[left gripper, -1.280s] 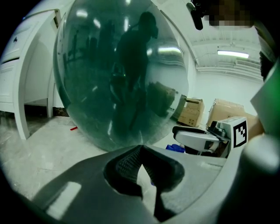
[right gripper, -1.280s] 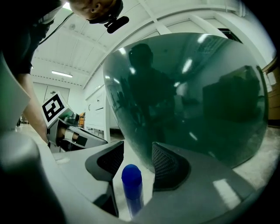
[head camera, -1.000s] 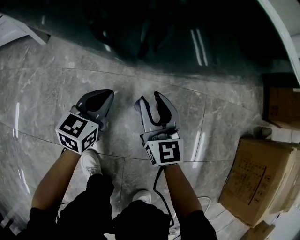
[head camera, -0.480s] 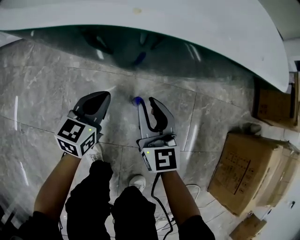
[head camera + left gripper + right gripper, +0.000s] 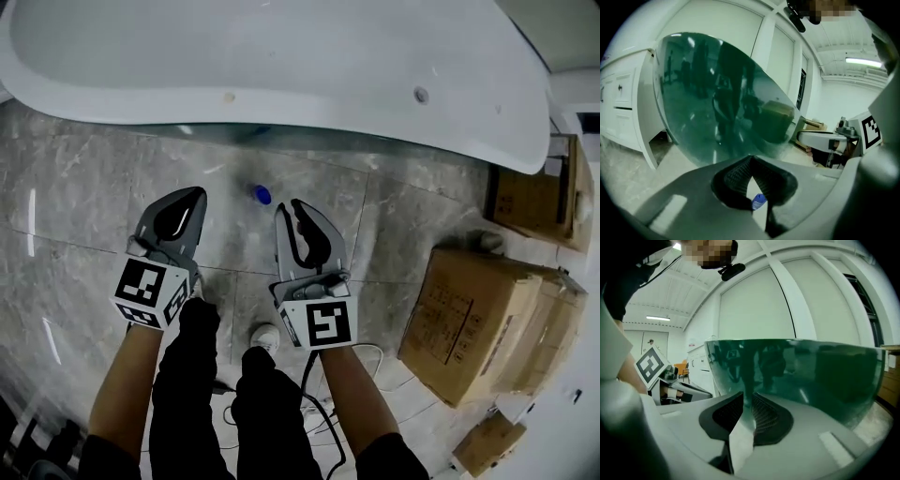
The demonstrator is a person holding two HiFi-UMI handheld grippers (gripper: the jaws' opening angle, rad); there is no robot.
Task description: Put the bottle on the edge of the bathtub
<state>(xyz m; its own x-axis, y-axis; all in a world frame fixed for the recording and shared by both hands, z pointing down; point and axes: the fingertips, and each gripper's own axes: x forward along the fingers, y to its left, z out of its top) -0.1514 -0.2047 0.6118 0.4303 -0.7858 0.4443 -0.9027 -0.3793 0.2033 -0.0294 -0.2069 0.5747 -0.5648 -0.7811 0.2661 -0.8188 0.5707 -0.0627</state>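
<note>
Bottle (image 5: 262, 194) sits on the grey stone floor (image 5: 84, 197), just in front of the dark green flank of the bathtub (image 5: 375, 131) and below its white rim. Only the blue top shows from the head view, so whether it stands upright is probably beyond telling. It lies ahead of both tools and between their lines, touching neither.

The left gripper (image 5: 192, 195) has its jaws closed tip to tip on nothing; in its own view the bottle (image 5: 758, 201) shows through the hollow below the pads, down on the floor. The right gripper (image 5: 292, 204) is likewise drawn together, with at most a sliver between the tips, and is empty.

This looks like the approach, with the pick-up not yet begun. The next move calls for one gripper to open, drop to the floor and close around the bottle before lifting it to the rim.

Against half a second ago, far more of the tub's white top is in sight, and the bottle, then right at the right gripper's tip, now lies clear of it.
</note>
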